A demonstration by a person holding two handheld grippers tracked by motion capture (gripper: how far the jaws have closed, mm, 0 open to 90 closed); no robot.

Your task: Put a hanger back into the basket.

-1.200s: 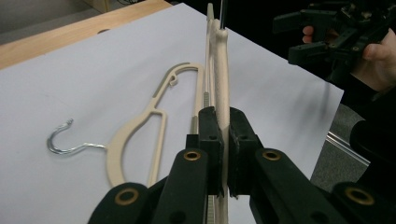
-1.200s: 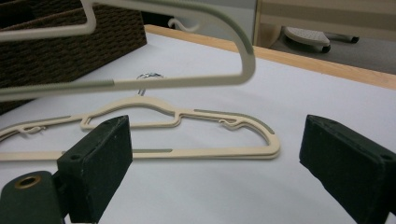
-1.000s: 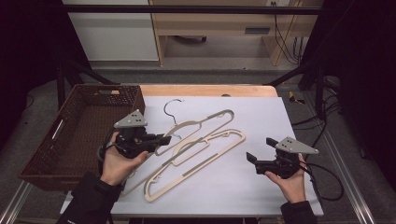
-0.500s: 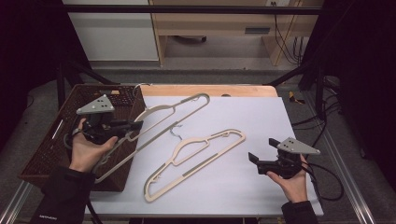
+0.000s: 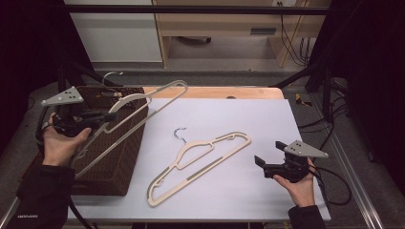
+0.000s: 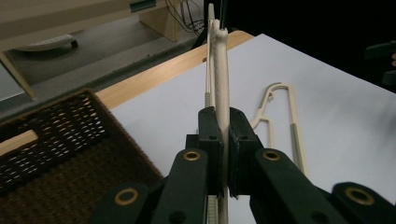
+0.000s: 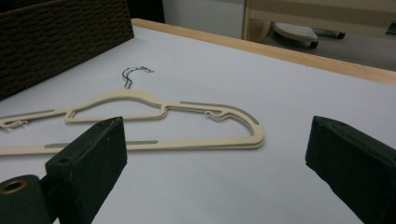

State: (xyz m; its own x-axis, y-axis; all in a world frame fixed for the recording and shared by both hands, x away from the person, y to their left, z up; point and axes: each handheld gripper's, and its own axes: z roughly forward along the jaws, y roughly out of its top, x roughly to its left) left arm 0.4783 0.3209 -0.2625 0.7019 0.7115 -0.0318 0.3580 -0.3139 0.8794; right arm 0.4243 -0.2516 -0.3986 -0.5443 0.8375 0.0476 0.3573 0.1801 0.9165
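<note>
**A:** So the left gripper is clamped tight on the cream hanger and holds it tilted over the wicker basket. Looks like the drop-off step to me.

**B:** Yep, next it probably needs to lower it inside the rim before letting go. The right gripper sits with its jaws wide apart and nothing in them, pointed at the second hanger, which lies flat on the white table.
</note>
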